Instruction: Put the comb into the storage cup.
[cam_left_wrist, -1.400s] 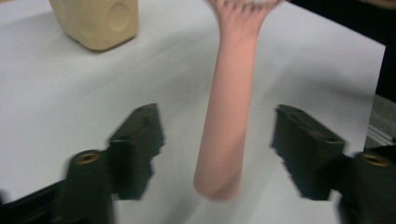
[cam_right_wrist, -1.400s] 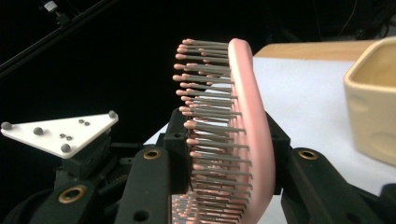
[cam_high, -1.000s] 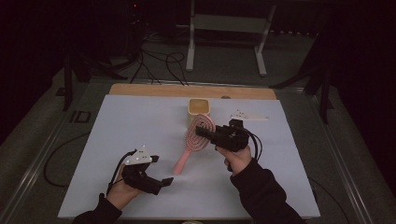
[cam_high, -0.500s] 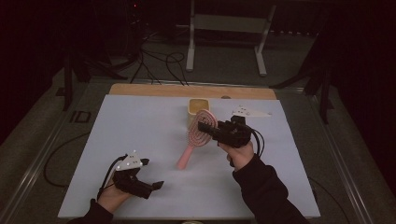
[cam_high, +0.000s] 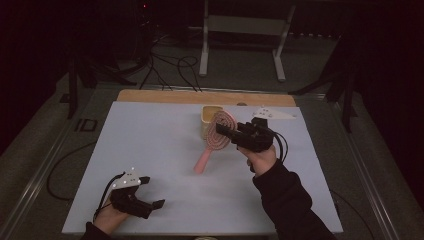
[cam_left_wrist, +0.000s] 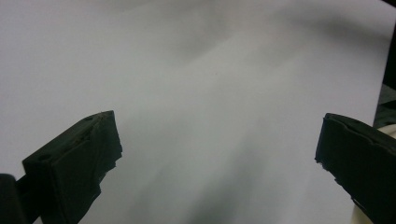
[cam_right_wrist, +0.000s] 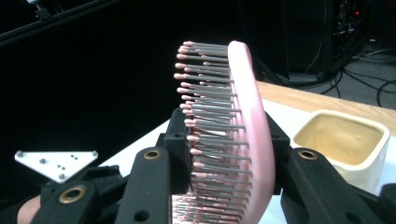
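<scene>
A pink hairbrush (cam_high: 205, 160) hangs above the middle of the white table (cam_high: 150, 140), handle slanting down to the front left. My right gripper (cam_high: 229, 132) is shut on its oval head, with the bristles (cam_right_wrist: 210, 126) between the jaws and turned left in the right gripper view. The pink back of the hairbrush (cam_right_wrist: 254, 140) faces a cream square container (cam_right_wrist: 345, 140). My left gripper (cam_high: 152, 191) sits low at the table's front left corner. Its jaws stand wide apart over bare white surface, and the left gripper (cam_left_wrist: 217, 149) is open with nothing between them.
The cream container (cam_high: 206, 116) stands at the back middle, just behind the brush head. A wooden strip (cam_high: 165, 96) runs along the far edge. Cables (cam_high: 170, 65) and a metal stand (cam_high: 242, 30) lie on the floor beyond the table.
My left hand has drawn back toward the front left corner and sunk closer to the table. The right hand has stayed put with the brush in it.
</scene>
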